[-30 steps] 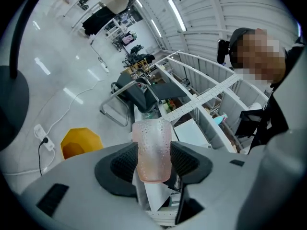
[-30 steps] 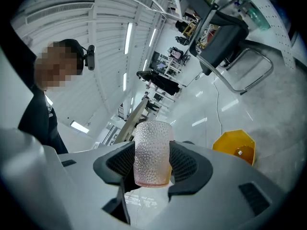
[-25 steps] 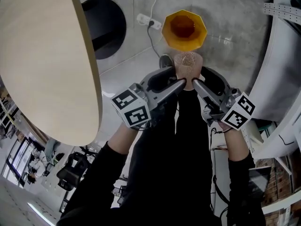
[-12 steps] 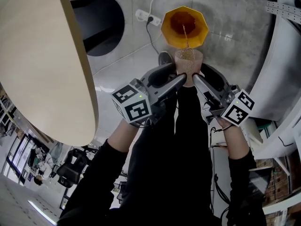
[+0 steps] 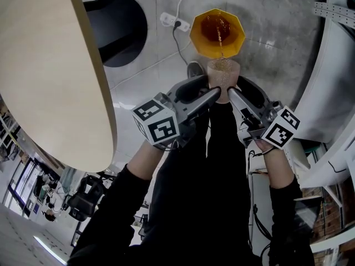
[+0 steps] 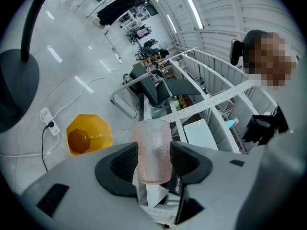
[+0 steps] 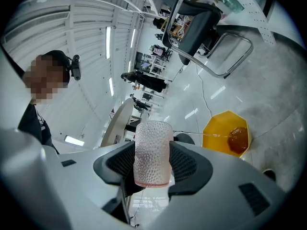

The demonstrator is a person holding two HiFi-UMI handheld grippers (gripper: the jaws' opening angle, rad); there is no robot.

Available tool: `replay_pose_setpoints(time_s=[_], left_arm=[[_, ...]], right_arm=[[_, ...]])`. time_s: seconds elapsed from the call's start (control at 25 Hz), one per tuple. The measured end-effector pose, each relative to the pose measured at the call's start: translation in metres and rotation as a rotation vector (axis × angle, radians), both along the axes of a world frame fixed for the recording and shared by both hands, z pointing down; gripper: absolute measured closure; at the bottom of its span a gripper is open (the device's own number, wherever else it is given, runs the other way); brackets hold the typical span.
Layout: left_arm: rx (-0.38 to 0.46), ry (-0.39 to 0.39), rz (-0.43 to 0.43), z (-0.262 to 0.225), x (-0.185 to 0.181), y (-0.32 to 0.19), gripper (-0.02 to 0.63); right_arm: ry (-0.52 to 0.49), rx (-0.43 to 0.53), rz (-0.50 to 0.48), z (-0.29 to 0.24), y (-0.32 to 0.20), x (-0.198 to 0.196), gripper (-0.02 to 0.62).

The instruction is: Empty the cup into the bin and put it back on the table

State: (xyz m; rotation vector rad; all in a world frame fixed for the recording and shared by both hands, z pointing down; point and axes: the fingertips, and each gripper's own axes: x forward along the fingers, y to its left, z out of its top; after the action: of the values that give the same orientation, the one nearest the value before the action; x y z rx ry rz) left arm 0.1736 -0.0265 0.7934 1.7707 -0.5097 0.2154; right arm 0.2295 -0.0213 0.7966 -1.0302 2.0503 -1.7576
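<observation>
The left gripper (image 5: 213, 96) and the right gripper (image 5: 233, 96) both hold the tilted cup (image 5: 223, 71) tight between their fingers (image 5: 201, 103) above the yellow bin (image 5: 236, 40) on the floor (image 5: 277, 57), and a sudden stronger tilt may throw the thin stream (image 5: 220, 37) past its rim.

The grey floor (image 5: 277, 54) carries a yellow bin (image 5: 237, 37), a black round base (image 5: 119, 29) and a white socket strip (image 5: 170, 20)

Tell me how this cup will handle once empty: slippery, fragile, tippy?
Probably stiff: the cup holds its shape squeezed by the left gripper and right gripper. Its pebbled wall likely resists slipping. With liquid streaming into the bin, it should turn light, perhaps tippy.
</observation>
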Motion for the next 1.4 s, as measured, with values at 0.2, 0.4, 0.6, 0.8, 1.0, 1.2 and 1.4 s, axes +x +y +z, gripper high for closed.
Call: replay_pose_setpoints(time_s=[0.2,0.4,0.6,0.8,1.0,1.2,1.4], left_arm=[[-0.027,-0.007,-0.007,0.001,-0.001,0.001,0.382],[-0.068,-0.013,-0.015,0.004,-0.001,0.004,0.382],[-0.097,-0.014,-0.027,0.005,-0.002,0.003,0.382],[-0.145,-0.038,-0.043,0.007,-0.003,0.004,0.382],[-0.197,-0.053,-0.071,0.008,-0.005,0.006,0.382],[-0.235,-0.064,-0.085,0.011,-0.007,0.006,0.382],[-0.233,-0.066,-0.082,0.01,-0.006,0.006,0.382]], right_arm=[[-0.015,-0.035,0.017,0.002,0.002,-0.001,0.362],[-0.021,-0.075,0.024,0.004,0.005,-0.001,0.362],[-0.032,-0.121,0.037,0.006,0.005,-0.002,0.364],[-0.045,-0.189,0.042,0.008,0.007,-0.003,0.364],[-0.062,-0.258,0.055,0.01,0.008,-0.004,0.364],[-0.064,-0.276,0.047,0.01,0.005,-0.007,0.364],[-0.065,-0.269,0.047,0.009,0.003,-0.007,0.364]])
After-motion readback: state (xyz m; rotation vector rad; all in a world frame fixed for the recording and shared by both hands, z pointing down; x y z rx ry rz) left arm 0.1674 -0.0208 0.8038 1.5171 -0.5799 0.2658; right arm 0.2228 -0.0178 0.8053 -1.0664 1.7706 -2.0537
